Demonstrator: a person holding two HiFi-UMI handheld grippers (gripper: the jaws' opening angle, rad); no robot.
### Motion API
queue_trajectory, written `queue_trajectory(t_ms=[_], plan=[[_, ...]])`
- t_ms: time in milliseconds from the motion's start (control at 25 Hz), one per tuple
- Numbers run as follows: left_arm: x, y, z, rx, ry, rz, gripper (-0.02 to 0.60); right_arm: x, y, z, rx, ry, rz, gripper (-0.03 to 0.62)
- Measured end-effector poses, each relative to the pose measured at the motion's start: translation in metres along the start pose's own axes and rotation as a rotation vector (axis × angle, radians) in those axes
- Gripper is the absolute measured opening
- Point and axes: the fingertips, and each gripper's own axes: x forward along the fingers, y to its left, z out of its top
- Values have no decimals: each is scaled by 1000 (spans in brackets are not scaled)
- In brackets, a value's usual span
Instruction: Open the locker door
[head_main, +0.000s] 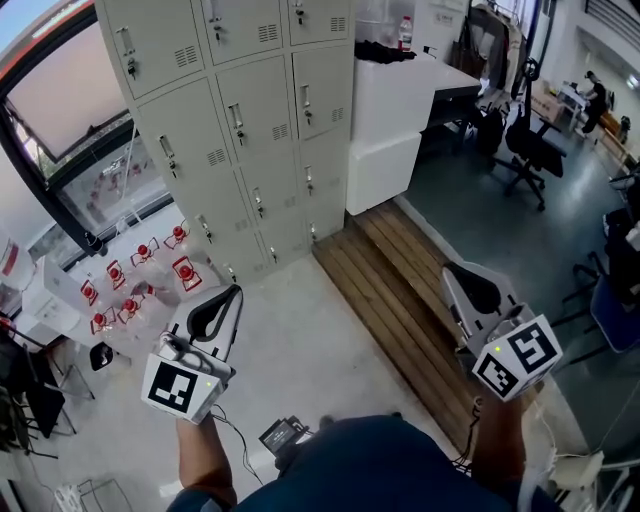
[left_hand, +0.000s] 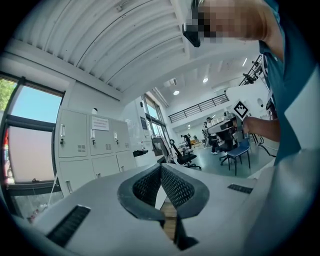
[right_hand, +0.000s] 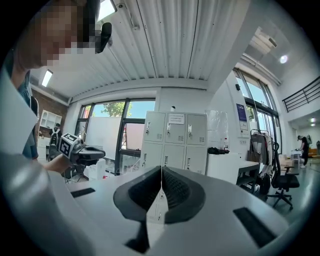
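Note:
A bank of grey lockers stands ahead against the wall, every door closed, each with a small handle and vent slots. My left gripper is held low at the left, well short of the lockers, its jaws shut with nothing between them. At the right my right gripper hovers over the wooden strip, also shut and empty. The left gripper view shows its closed jaws with the lockers off to the left. The right gripper view has its closed jaws pointing straight at the lockers.
A white cabinet and desk adjoin the lockers' right side. A wooden plank strip runs along the floor. Red-capped bottles sit by the window at the left. An office chair stands at the right. A small cabled device lies near my feet.

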Motion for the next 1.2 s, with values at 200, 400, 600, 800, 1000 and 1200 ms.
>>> queue_trajectory(t_ms=[200,400,600,800,1000,1200], plan=[[-10,2,-5,-8,-18,-6,17,-2,9,2,10,-10,-9,37],[-7,1,-10,-21,-30,-17,17,3,8,2,0,-5,-13,37],[2,2,-18,-25,-20,-7,17,18,-2,-3,-3,-6,8,37],[18,8,-29,-29,28,26,17,46,-29,-11,21,-15,42,37],[54,23,-35,-22,69,70,16,88,-64,-12,37,-28,103,37],[103,29,-39,-27,86,92,17,130,-108,-20,52,-23,151,37]])
